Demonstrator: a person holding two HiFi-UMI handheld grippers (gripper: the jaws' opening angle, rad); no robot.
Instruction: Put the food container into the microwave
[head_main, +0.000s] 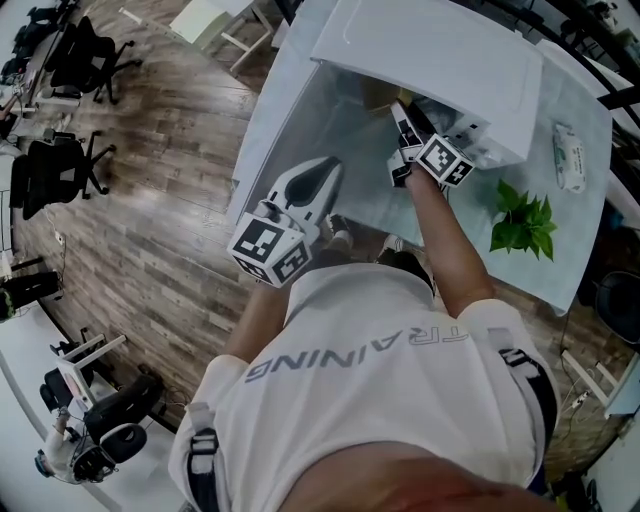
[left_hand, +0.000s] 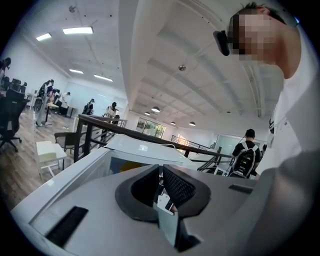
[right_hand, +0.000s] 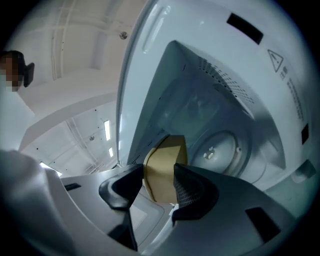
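The white microwave (head_main: 430, 60) stands on the pale table (head_main: 560, 250) with its door (head_main: 300, 140) swung open to the left. My right gripper (head_main: 400, 115) reaches into the opening, shut on the tan food container (right_hand: 165, 167). In the right gripper view the container sits between the pads of that gripper (right_hand: 162, 187), with the cavity and its round turntable (right_hand: 220, 150) just ahead. My left gripper (head_main: 328, 172) hangs lower, in front of the door, its jaws together and nothing between them (left_hand: 161, 187). The microwave's top (left_hand: 142, 145) shows ahead of it.
A small green plant (head_main: 525, 222) and a pack of wipes (head_main: 570, 155) lie on the table right of the microwave. Wooden floor (head_main: 150, 180) with office chairs (head_main: 60, 165) lies to the left. Several people stand in the far background of the left gripper view.
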